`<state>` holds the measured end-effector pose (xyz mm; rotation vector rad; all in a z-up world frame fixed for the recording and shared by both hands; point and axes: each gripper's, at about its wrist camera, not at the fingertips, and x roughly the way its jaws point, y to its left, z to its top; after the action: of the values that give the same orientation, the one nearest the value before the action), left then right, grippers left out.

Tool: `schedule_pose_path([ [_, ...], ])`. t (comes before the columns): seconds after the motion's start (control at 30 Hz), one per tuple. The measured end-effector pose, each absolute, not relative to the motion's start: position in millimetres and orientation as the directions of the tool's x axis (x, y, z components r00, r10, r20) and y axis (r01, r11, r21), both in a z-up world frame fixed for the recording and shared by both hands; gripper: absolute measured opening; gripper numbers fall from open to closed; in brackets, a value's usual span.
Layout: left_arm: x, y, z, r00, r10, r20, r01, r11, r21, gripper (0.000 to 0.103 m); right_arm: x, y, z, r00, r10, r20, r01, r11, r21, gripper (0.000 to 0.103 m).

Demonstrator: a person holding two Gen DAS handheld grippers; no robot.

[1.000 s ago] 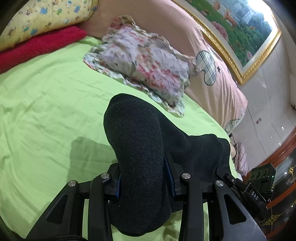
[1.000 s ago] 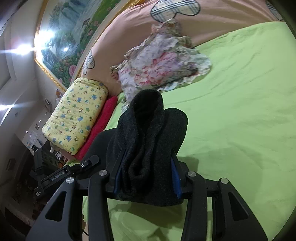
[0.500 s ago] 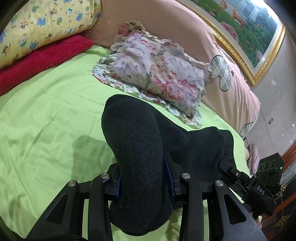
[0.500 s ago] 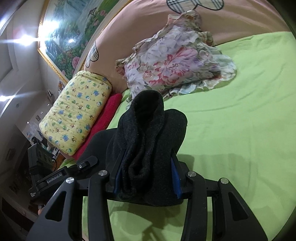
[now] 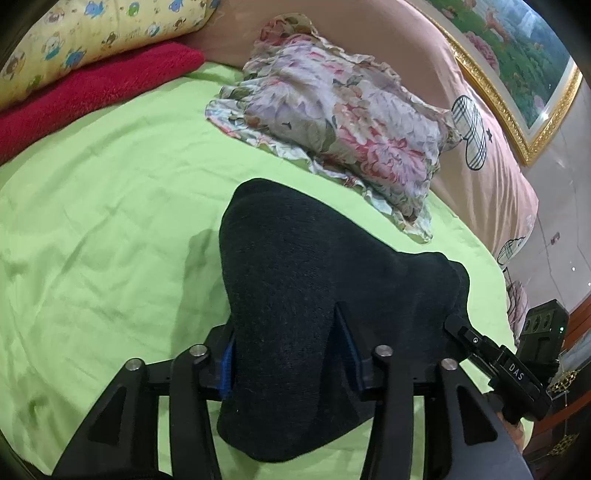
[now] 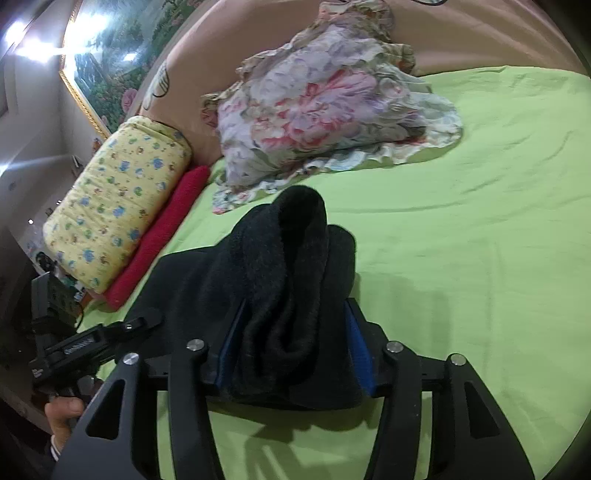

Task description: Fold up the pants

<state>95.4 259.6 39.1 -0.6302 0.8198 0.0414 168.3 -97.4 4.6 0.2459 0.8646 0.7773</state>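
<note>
The dark grey pants (image 5: 295, 288) hang bunched between both grippers above the green bed sheet (image 5: 92, 221). My left gripper (image 5: 288, 354) is shut on one end of the pants, and cloth drapes over its fingers. My right gripper (image 6: 291, 350) is shut on a thick rolled bunch of the same pants (image 6: 291, 280). The other gripper shows at the right edge of the left wrist view (image 5: 509, 365) and at the lower left of the right wrist view (image 6: 85, 347), with a hand below it. The fingertips are hidden by cloth.
A floral pillow (image 5: 343, 122) lies ahead on the sheet. A red towel (image 5: 92, 88) and a yellow printed bolster (image 5: 92, 33) sit at the left. A pink headboard cushion (image 5: 480, 147) and a framed picture (image 5: 517, 55) stand behind. Green sheet (image 6: 480, 258) stretches right.
Both grippers have moved forward with the pants, so the floral pillow looms larger and nearer. The grip on the pants is unchanged.
</note>
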Motion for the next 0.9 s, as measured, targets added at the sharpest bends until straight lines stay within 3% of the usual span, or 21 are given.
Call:
schedule_pose_path([
  [0.23,91.0,255.0,32.9,0.676,-0.137,-0.724,-0.297,0.848,-0.438,0.071,175.3,-107.3,-6.3,0.430,0.674,-0.601,-0.534,0.727,0.432,0.068],
  [0.4,91.8,254.8,23.1,0.668,-0.100,-0.737,-0.319,0.857,-0.405,0.078,181.9,-111.2,-19.1,0.421,0.694,-0.585,-0.531,0.711,0.462,0.075],
  [0.9,50.6,226.4,42.0,0.609,0.054,-0.791,-0.384,0.893,-0.234,0.084,161.9,-137.5,-15.6,0.497,0.698,-0.515,-0.478,0.716,0.509,0.082],
])
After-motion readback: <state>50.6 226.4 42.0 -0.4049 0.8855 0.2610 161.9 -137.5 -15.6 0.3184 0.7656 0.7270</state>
